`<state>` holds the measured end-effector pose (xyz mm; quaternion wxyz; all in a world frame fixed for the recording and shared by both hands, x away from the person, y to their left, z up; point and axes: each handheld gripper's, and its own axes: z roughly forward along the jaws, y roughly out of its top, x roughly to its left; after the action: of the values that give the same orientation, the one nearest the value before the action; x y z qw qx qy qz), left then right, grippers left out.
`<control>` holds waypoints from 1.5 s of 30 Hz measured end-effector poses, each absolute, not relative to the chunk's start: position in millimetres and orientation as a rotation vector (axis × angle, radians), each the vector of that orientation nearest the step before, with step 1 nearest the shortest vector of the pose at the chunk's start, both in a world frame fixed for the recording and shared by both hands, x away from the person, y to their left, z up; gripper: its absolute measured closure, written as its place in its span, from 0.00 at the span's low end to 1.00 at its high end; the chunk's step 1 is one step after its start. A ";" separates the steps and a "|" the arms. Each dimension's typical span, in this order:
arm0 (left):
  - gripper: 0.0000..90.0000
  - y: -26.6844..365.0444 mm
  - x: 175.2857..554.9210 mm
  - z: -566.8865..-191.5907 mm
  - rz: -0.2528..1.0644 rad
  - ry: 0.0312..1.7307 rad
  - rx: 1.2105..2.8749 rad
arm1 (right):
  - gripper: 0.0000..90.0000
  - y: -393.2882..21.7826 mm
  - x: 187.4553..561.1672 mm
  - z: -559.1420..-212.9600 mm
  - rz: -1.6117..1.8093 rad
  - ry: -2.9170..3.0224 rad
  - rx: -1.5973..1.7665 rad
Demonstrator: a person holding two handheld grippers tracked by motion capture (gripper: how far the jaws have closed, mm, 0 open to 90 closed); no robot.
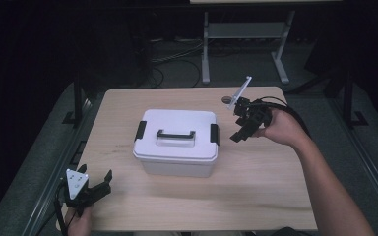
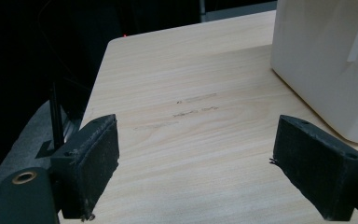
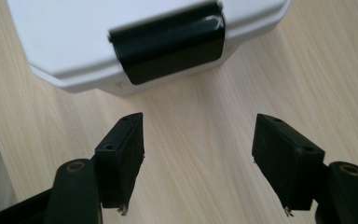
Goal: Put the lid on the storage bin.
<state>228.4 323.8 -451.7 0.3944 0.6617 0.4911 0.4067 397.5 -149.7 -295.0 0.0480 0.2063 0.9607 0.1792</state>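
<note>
Both tools agape: left tool [image 1: 104, 183], right tool [image 1: 240, 129] nr box [image 1: 176, 142].

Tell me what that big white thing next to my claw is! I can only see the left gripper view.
Observer: It's a white box with its lid on. A black carry handle lies across the top.
Operator: What keeps the lid on?
Observer: There's a black latch on each short end of the box.
Operator: Where's the other claw?
Observer: The right claw is beside the box's right end. It's open and pointing at the latch there.
</note>
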 end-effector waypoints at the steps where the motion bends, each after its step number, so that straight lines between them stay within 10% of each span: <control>1: 0.15 323.8 228.3 -451.7 1.031 1.246 1.679 | 0.37 -151.4 397.3 -296.6 0.546 2.930 0.637; 45: 0.15 323.6 226.3 -451.2 1.040 1.252 1.679 | 0.35 -223.6 371.9 -354.8 0.539 2.929 0.835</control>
<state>226.3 323.6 -451.2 0.3910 0.6609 0.4927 0.4094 371.9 -223.6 -354.8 0.0245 0.2701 0.9467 0.1741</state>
